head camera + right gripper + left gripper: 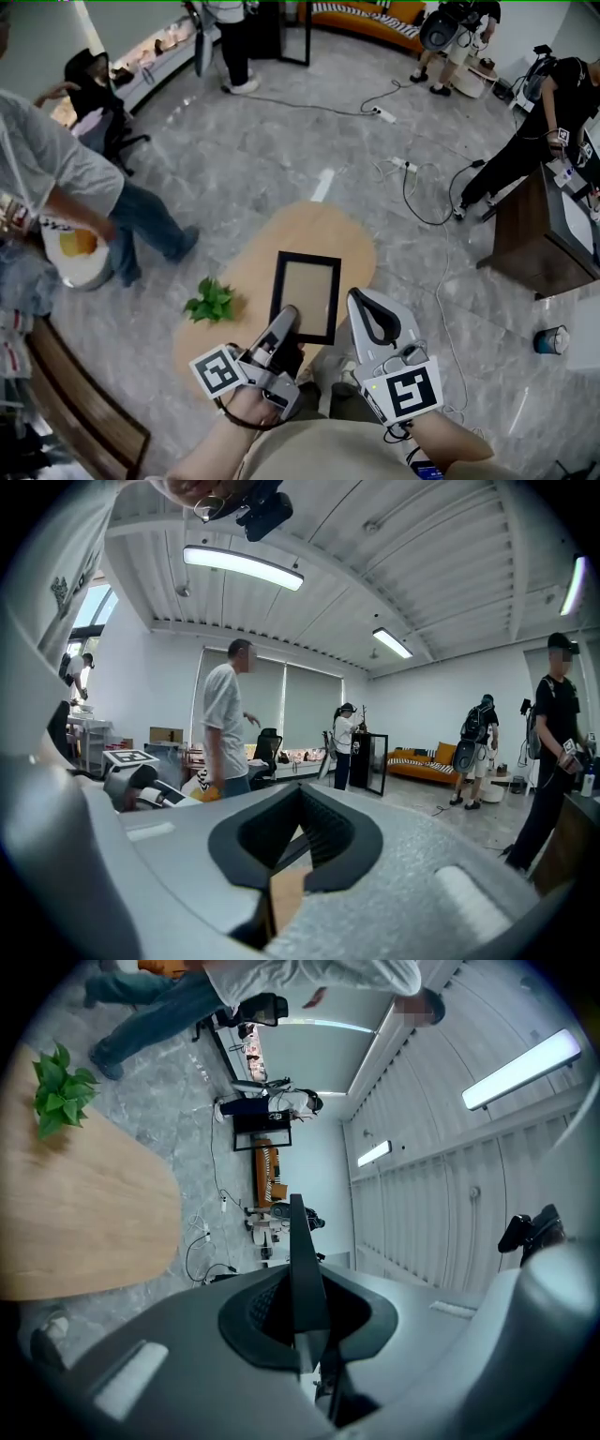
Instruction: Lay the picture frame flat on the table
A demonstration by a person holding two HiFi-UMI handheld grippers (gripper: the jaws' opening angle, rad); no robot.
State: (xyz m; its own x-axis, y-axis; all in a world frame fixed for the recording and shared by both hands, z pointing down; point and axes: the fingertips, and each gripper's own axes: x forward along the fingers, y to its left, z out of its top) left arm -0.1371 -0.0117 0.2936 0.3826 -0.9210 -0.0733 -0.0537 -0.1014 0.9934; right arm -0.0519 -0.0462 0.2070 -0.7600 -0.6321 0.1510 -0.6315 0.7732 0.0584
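The picture frame, black-edged with a tan panel, is held over the near end of the oval wooden table. My left gripper is shut on its lower left edge. In the left gripper view the frame shows edge-on as a thin black strip rising between the jaws of that gripper. My right gripper hangs just off the frame's right edge with its jaws together. In the right gripper view that gripper is shut, and tan and black show through the gap behind its tips. Whether the frame touches the table is hidden.
A small green plant stands on the table's left side and shows as a leafy plant in the left gripper view. Cables trail over the grey floor. People stand around. A dark desk is at the right, a cup below it.
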